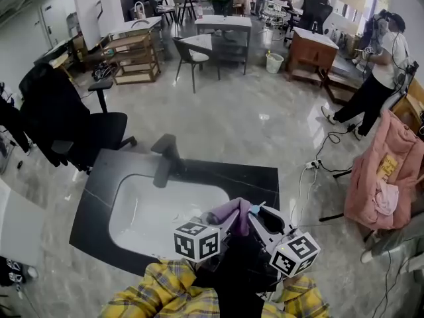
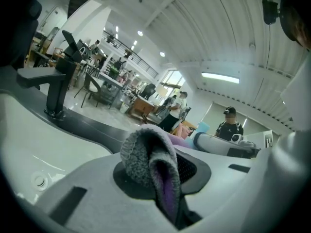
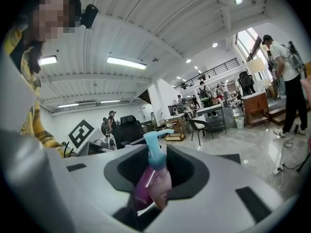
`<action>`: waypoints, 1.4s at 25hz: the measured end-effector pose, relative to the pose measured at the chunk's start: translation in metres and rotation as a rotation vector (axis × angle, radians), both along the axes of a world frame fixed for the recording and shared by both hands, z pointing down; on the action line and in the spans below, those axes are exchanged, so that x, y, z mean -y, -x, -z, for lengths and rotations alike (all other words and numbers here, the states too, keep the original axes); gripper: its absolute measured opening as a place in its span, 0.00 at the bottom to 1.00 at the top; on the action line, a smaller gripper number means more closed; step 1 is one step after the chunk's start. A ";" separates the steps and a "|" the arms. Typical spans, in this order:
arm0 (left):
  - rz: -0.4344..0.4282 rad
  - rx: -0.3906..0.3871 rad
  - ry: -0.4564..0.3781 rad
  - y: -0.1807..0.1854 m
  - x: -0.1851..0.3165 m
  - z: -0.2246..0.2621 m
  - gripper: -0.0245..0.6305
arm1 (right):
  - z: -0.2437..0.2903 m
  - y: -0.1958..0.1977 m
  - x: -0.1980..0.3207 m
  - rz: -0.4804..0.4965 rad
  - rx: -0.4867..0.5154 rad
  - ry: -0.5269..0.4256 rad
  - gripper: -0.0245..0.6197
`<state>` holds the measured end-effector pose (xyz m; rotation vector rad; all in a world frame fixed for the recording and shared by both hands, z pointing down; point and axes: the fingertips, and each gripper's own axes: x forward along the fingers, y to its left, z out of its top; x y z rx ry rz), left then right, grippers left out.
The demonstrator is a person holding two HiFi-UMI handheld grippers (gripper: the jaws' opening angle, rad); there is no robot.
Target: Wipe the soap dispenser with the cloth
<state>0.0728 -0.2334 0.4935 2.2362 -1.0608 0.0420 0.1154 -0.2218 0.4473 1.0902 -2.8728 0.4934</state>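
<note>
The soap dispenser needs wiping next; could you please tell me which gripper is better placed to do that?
Left. The left gripper is clamped on the cloth, while the right gripper holds the soap dispenser and can probably only steady it. They sit side by side in the head view.

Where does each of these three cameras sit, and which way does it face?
Head view: on the person's head, facing steeply down at the sink; left claw, right claw and plaid sleeves show.
Left gripper view: on the left claw, facing along its jaws at the cloth it grips, faucet beyond.
Right gripper view: on the right claw, facing along its jaws at the soap dispenser it grips; one of the plaid sleeves at left.
Head and left gripper views share sink, faucet, cloth.
</note>
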 end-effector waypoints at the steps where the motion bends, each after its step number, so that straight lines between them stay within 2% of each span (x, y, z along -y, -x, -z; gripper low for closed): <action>1: 0.005 -0.001 0.004 0.000 0.001 -0.003 0.12 | -0.001 0.000 0.000 0.001 0.001 0.003 0.20; 5: 0.017 0.034 0.010 0.000 0.004 -0.016 0.13 | -0.003 0.000 0.000 0.005 0.007 0.009 0.21; 16: 0.024 0.200 0.049 0.001 0.000 -0.061 0.13 | -0.002 0.000 0.000 0.011 0.010 0.015 0.21; 28: -0.008 0.377 -0.003 0.002 0.002 -0.081 0.13 | -0.005 -0.001 0.001 0.015 0.012 0.016 0.21; 31: 0.009 0.373 -0.014 0.004 0.001 -0.078 0.13 | -0.005 -0.002 0.001 0.019 0.013 0.014 0.21; 35: 0.039 0.322 -0.050 0.019 -0.002 -0.059 0.13 | -0.003 0.000 0.002 0.020 0.022 0.006 0.22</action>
